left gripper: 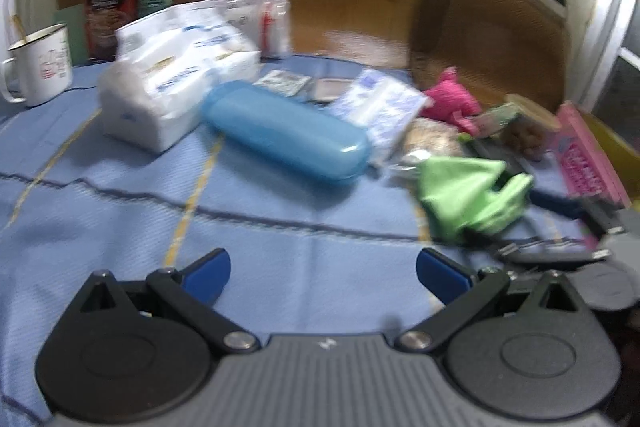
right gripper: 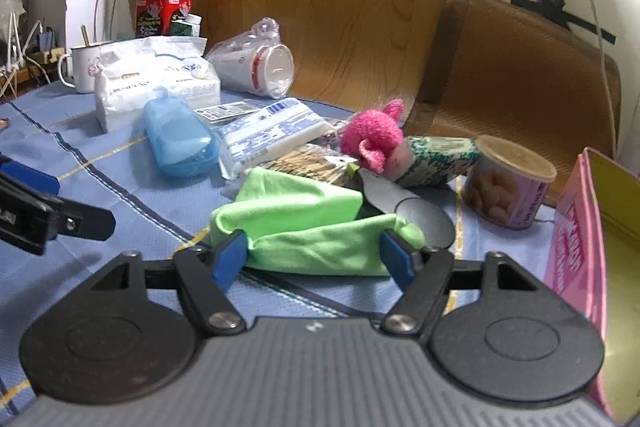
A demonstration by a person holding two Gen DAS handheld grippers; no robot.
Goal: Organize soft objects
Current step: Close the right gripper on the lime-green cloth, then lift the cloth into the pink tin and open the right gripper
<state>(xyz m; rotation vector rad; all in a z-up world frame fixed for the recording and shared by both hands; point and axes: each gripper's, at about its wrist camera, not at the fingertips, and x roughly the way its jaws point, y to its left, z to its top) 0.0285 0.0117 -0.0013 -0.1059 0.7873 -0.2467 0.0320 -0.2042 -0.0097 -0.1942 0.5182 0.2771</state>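
The right gripper [right gripper: 312, 257] is sitting spread around a crumpled green cloth [right gripper: 308, 223], likely snagging the dark flat piece [right gripper: 416, 211] beneath when closing, while the left gripper [left gripper: 323, 277] is hovering spread and empty.

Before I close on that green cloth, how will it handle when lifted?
The green cloth lies crumpled in loose folds, so it will probably droop and unfold. It looks thin, likely light. The right gripper fingers straddle it, so they may pinch one layer only.
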